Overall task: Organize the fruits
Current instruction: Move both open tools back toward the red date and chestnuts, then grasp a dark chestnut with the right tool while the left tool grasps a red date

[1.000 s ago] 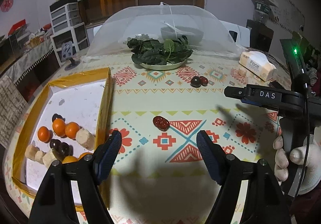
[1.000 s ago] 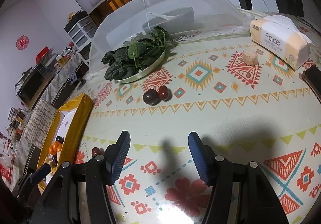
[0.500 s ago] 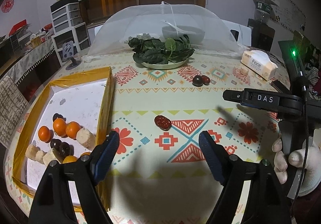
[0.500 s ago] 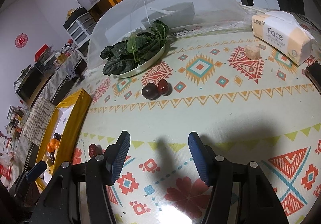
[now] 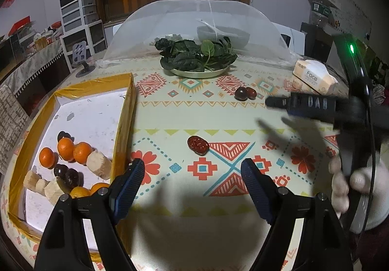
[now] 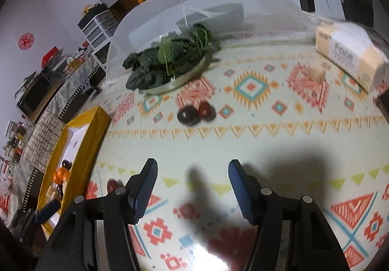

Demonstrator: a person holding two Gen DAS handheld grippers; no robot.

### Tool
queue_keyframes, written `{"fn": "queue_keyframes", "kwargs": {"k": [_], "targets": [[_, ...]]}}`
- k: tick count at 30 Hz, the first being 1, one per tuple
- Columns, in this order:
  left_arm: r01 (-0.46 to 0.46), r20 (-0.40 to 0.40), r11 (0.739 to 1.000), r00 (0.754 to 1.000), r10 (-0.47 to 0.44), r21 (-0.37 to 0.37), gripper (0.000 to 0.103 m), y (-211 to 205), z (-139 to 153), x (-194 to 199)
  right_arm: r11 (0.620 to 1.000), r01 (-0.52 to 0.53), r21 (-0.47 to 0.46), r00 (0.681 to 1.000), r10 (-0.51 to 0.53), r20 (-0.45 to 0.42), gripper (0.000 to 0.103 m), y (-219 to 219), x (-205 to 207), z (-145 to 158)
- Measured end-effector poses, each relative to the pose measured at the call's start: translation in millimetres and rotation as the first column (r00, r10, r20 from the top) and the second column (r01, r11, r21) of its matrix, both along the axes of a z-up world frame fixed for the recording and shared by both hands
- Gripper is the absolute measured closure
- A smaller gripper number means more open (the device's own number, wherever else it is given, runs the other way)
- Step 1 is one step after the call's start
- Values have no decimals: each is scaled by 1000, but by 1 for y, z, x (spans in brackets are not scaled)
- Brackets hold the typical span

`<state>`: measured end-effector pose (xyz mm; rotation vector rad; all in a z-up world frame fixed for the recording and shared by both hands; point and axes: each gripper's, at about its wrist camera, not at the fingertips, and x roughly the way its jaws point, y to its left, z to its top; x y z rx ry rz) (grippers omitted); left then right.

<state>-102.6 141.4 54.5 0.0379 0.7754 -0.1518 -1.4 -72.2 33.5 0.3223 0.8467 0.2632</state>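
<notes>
The left gripper (image 5: 189, 169) hovers over the patterned bench (image 5: 170, 115) with its fingers (image 5: 127, 183) spread wide and nothing between them; a red date (image 5: 198, 145) lies on the bench just ahead of the gap, apart from both fingers. To the left stands a yellow-rimmed tray (image 5: 125, 115); inside it lie 3 oranges (image 5: 65, 148) in a row, pale sugarcane pieces (image 5: 98, 165), dark round fruits (image 5: 65, 173) and 2 more oranges at its near edge. Farther back, a dark plum (image 5: 241, 93) and a second red date (image 5: 251, 93) sit touching each other, near a plate of leafy greens (image 5: 198, 57) in front of a mesh food cover (image 5: 194, 18); a tissue pack (image 5: 313, 76) lies to the right.

The right gripper (image 6: 192, 183) also has its fingers (image 6: 144, 188) wide apart, holding nothing; it hangs above bare bench, the plum (image 6: 188, 115) and date (image 6: 206, 110) well ahead of it. A pale sugarcane chunk (image 6: 316, 74) rests just beside the tissue pack (image 6: 350, 57); this view is blurred. In the left view the right gripper (image 5: 274, 102) appears blurred at the right, held by a gloved hand (image 5: 350, 186).
</notes>
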Motion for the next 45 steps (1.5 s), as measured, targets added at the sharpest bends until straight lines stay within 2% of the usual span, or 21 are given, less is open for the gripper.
{"fn": "queue_keyframes", "kwargs": {"k": [4, 7, 8, 9, 10, 13, 18, 27, 29, 30, 32, 35, 40, 43, 45], "targets": [[-6, 9, 999, 1000, 6, -43, 22, 9, 4, 1, 996, -28, -80, 995, 35, 88, 38, 11, 26, 38], [-6, 6, 998, 1000, 6, -64, 22, 16, 4, 2, 982, -146, -121, 986, 155, 65, 40, 32, 51, 45], [-7, 4, 998, 1000, 7, -67, 22, 19, 4, 2, 977, -169, -127, 983, 177, 48, 44, 38, 58, 43], [-8, 2, 997, 1000, 8, -75, 22, 22, 3, 3, 971, -193, -137, 980, 199, 26, 58, 46, 64, 38], [-8, -1, 996, 1000, 8, -84, 22, 24, 3, 3, 964, -218, -155, 975, 220, 0, 66, 54, 71, 32], [-10, -15, 993, 1000, 8, -117, 22, 33, 1, 7, 942, -241, -233, 971, 236, -49, 66, 72, 83, 13], [-9, -29, 989, 1000, 5, -147, 22, 40, -2, 11, 906, -241, -349, 970, 227, -83, 66, 82, 96, -7], [3, -38, 989, 999, -8, -147, 22, 33, -4, 11, 864, -206, -460, 978, 202, -58, 66, 77, 99, -16], [0, -38, 989, 999, -5, -146, 22, 32, -3, 11, 874, -183, -451, 982, 179, -51, 79, 68, 97, -17], [-2, -39, 989, 999, -4, -148, 22, 32, -3, 11, 880, -172, -443, 985, 168, -48, 82, 62, 96, -17], [-2, -43, 989, 999, -5, -151, 22, 29, -3, 12, 909, -155, -388, 988, 149, -45, 83, 48, 93, -15], [12, -47, 988, 999, -19, -152, 22, 22, -3, 12, 932, -135, -337, 991, 131, -32, 85, 33, 86, -13], [40, -54, 987, 997, -48, -154, 22, 7, -5, 13, 987, -95, -131, 995, 93, -23, 89, -1, 66, -9], [53, -59, 986, 996, -63, -157, 22, -3, -8, 17, 996, -86, -9, 996, 86, -8, 89, -17, 51, -8], [58, -73, 985, 995, -71, -161, 22, -8, -12, 22, 994, -103, 28, 995, 103, -8, 89, -18, 46, -11]]}}
